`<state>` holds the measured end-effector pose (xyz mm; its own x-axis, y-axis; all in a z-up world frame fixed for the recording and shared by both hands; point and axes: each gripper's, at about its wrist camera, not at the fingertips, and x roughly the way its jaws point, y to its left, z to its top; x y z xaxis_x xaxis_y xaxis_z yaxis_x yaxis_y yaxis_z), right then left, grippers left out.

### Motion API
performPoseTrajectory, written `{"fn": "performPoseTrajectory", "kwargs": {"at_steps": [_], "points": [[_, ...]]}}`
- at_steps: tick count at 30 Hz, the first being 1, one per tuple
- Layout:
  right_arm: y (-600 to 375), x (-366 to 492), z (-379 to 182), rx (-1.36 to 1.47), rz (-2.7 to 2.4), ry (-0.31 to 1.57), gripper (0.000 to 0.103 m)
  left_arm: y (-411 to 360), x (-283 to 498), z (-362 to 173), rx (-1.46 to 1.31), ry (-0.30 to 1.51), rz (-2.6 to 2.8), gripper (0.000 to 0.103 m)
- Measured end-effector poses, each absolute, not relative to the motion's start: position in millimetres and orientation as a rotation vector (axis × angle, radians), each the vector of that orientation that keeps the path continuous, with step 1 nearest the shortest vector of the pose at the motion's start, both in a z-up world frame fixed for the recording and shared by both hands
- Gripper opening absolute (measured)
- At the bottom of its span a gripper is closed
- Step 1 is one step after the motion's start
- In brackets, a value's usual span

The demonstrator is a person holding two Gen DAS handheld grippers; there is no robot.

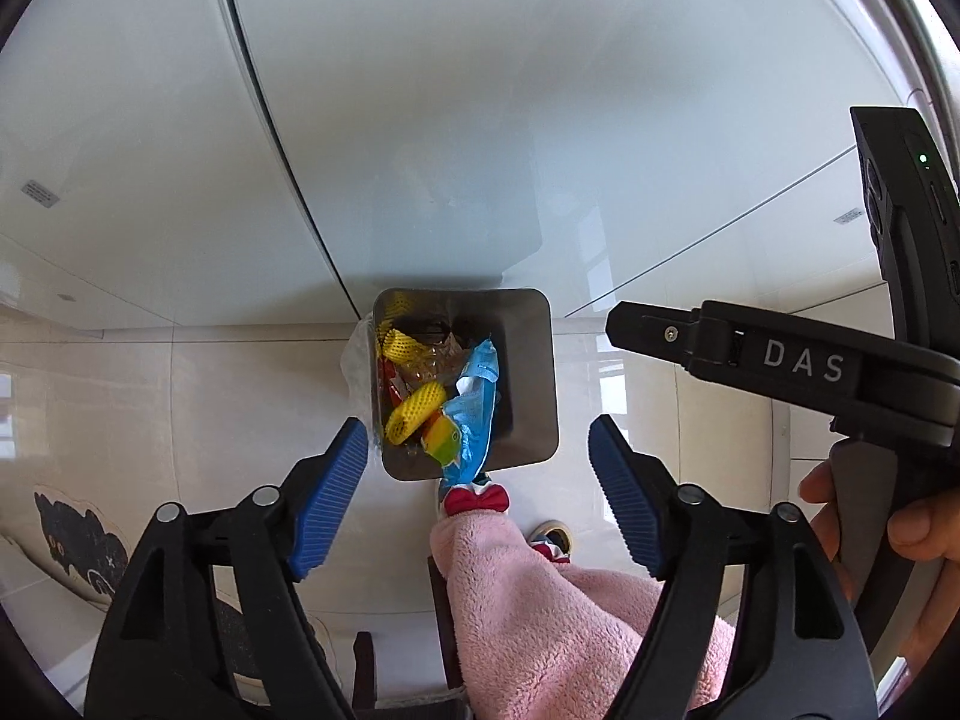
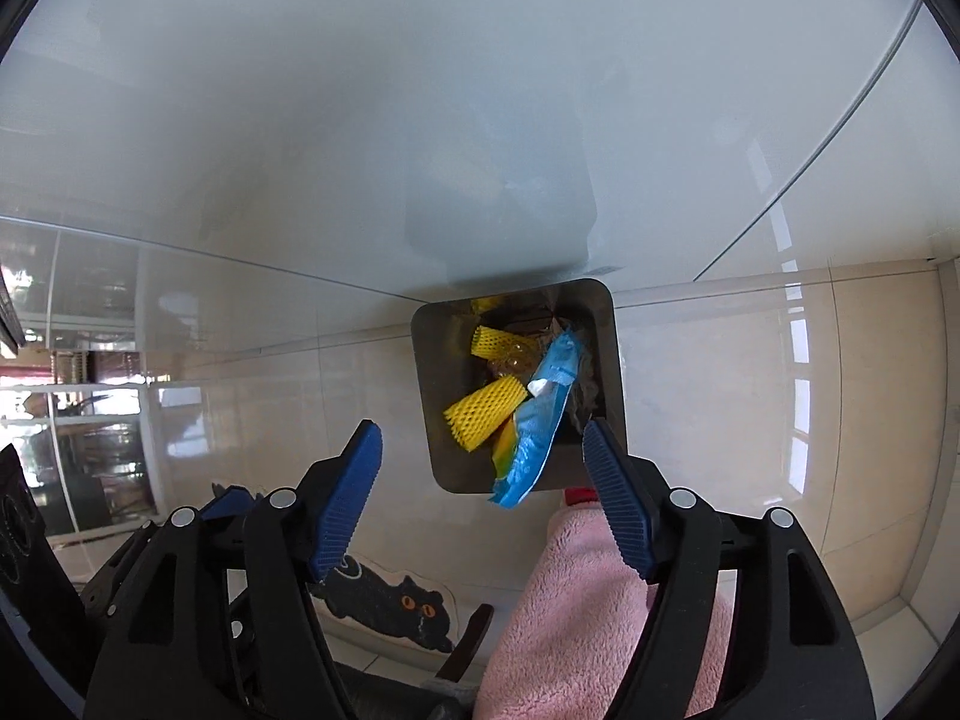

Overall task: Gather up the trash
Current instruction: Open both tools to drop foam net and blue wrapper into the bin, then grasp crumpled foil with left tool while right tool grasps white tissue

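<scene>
A square steel trash bin stands on the tiled floor against a white cabinet; it also shows in the right wrist view. Inside lie yellow foam fruit nets, a blue snack wrapper that sticks out over the near rim, and brown wrappers. My left gripper is open and empty above the bin's near side. My right gripper is open and empty above the bin; its body shows at the right of the left wrist view.
A leg in pink fleece with a red-bowed slipper stands just before the bin. A black cat mat lies on the floor. White glossy cabinet doors rise behind the bin.
</scene>
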<state>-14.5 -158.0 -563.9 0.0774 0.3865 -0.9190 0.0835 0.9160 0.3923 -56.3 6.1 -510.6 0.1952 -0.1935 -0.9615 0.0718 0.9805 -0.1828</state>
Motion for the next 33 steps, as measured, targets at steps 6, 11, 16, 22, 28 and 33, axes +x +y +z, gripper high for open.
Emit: {"fn": "performPoseTrajectory", "kwargs": {"at_steps": [6, 11, 16, 22, 28, 33], "points": [[-171, -26, -499, 0.336, 0.239, 1.425, 0.093, 1, -72, -449, -0.118, 1.309, -0.18, 0.094], [-189, -41, -436, 0.276, 0.258, 1.356, 0.1, -4, -82, -393, -0.095, 1.245, -0.174, 0.095], [-207, -51, -377, 0.295, 0.29, 1.289, 0.1, -5, -84, -342, -0.095, 1.168, -0.126, 0.095], [-226, -45, -321, 0.292, 0.318, 1.184, 0.1, 7, -69, -285, -0.118, 1.023, -0.086, 0.095], [-237, -16, -281, 0.342, 0.316, 1.102, 0.1, 13, -37, -240, -0.072, 0.905, -0.079, 0.095], [-235, 22, -255, 0.352, 0.293, 1.044, 0.1, 17, 2, -221, -0.009, 0.913, -0.081, 0.095]]}}
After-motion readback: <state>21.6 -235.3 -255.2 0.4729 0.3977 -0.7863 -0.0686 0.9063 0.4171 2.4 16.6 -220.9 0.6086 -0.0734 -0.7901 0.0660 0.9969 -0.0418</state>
